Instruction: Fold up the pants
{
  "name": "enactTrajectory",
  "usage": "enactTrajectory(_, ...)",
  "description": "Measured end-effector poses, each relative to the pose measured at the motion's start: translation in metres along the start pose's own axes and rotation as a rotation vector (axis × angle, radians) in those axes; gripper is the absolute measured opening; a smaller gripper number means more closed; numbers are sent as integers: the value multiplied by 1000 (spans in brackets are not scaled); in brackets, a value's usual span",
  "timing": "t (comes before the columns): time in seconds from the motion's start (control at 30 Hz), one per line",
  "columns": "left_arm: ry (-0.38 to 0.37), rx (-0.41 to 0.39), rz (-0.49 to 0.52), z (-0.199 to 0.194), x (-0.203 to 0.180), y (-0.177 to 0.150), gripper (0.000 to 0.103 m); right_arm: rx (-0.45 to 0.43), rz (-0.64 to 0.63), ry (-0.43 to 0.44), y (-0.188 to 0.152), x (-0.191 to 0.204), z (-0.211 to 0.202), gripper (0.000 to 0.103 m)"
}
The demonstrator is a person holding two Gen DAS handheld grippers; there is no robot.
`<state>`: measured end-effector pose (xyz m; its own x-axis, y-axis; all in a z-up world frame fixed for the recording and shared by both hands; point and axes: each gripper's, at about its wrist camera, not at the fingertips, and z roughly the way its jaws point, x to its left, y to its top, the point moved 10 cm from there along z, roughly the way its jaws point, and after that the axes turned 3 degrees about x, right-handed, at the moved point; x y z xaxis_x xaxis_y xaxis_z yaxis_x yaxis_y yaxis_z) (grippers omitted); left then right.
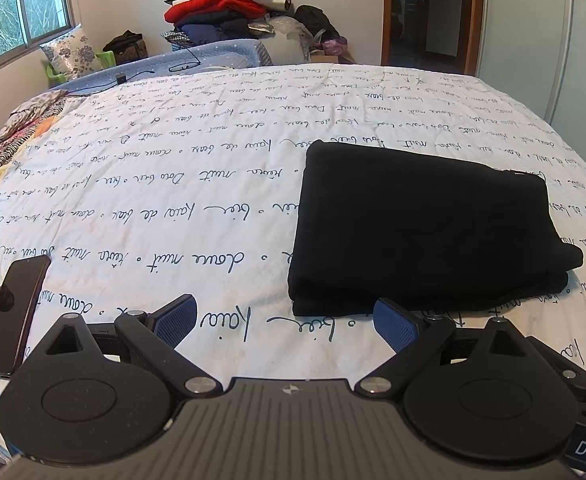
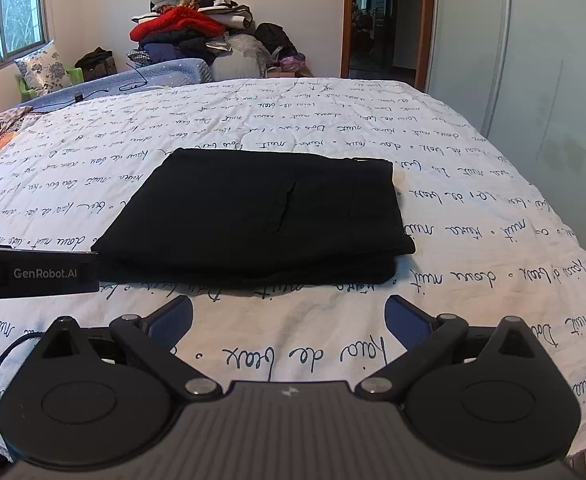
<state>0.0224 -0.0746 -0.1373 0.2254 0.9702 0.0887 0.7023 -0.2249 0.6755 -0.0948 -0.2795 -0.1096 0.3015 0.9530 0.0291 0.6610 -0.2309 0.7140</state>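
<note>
The black pants (image 2: 253, 216) lie folded into a stacked rectangle on the bed (image 2: 453, 280), long side across the view. Both tongs hover apart and empty: the right tongs (image 2: 289, 320) face them squarely, while the left tongs (image 1: 285, 320) have them ahead and rightward, so either could reach

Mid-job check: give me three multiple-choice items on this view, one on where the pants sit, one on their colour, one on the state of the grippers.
1. Where do the pants lie?
A. on the bedspread
B. on the clothes pile
C. in a gripper

2. What colour are the pants?
A. red
B. black
C. white

3. How do both grippers stand?
A. shut on the pants
B. shut, empty
C. open, empty

Key:
1 A, the pants rest flat on the bedspread.
2 B, the folded cloth is black all over.
3 C, the left gripper and the right gripper show spread blue pads with nothing between.
</note>
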Motion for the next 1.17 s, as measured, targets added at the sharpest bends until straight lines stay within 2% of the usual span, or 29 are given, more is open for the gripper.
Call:
enactTrajectory(0.73, 8, -2, 16, -5, 0, -3, 97, -4, 4, 7, -1, -1, -4, 103)
enactTrajectory(1.17, 15, -51, 29, -11, 0, 4, 98, -6, 12, 4, -3, -4, -5, 103)
